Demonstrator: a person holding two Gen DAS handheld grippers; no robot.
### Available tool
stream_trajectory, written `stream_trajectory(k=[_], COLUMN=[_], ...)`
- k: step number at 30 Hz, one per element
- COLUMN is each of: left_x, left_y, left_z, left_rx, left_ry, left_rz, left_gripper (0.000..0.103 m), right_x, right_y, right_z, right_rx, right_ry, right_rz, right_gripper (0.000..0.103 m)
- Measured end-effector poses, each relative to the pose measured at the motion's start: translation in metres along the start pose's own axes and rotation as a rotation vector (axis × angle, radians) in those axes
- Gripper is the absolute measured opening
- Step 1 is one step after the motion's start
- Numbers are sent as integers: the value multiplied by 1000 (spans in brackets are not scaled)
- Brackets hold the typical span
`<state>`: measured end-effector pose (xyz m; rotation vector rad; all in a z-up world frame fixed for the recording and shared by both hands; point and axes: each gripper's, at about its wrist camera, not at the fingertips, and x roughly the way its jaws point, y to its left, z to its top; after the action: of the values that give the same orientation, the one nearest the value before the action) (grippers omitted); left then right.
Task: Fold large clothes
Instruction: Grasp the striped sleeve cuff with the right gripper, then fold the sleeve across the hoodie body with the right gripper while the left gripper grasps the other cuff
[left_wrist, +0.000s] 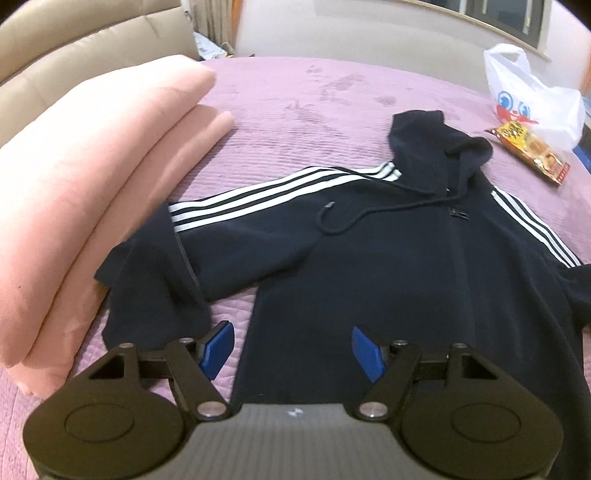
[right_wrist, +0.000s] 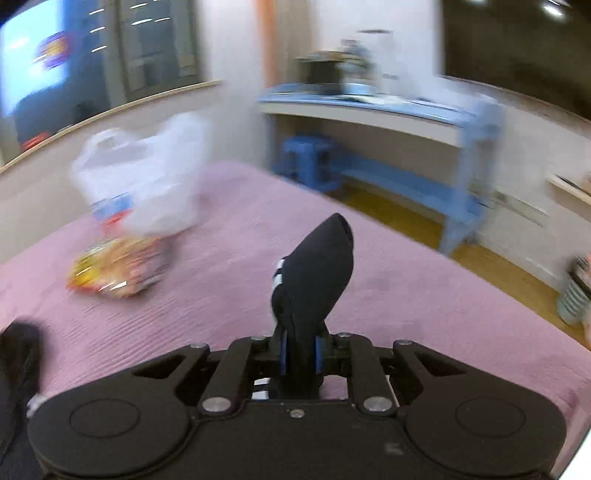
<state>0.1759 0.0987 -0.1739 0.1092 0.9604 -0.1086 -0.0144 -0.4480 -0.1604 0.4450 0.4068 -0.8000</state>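
A black hoodie (left_wrist: 424, 266) with white sleeve stripes lies face up on the purple bedspread (left_wrist: 295, 122), hood toward the far side. Its left sleeve (left_wrist: 236, 218) is stretched out toward the pink blanket, cuff folded back near my left gripper (left_wrist: 291, 350). My left gripper is open and empty, blue pads either side of the hoodie's lower left edge, just above it. In the right wrist view my right gripper (right_wrist: 299, 350) is shut on the hoodie's other sleeve cuff (right_wrist: 317, 273), which sticks up above the bed. The view is blurred by motion.
A folded pink blanket (left_wrist: 85, 192) lies along the bed's left side by a beige headboard (left_wrist: 74, 48). A white plastic bag (left_wrist: 532, 96) and a snack packet (left_wrist: 532, 151) lie at the far right. A blue bench (right_wrist: 399, 184) and shelf stand beyond the bed.
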Motion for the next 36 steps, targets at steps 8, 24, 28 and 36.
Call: stream_trajectory(k=[8,24,28,36], left_x=[-9,66,107,201], left_y=[48,49,55,88], left_z=[17,40,64,90], left_rx=[-9,-4,-147,-445], left_ry=[-69,-71,-38,122], left_rz=[-13,-113,-201,-272], left_gripper=[72,72,72,59], right_x=[-68,-32,1,6], right_y=[234,268,223,217], right_z=[-67,-143,-151,-183], right_rx=[-211,-431,-435,-492], right_ry=[87,276,304,362], right_rz=[551,536,413,423], right_gripper=[18,66,57,57])
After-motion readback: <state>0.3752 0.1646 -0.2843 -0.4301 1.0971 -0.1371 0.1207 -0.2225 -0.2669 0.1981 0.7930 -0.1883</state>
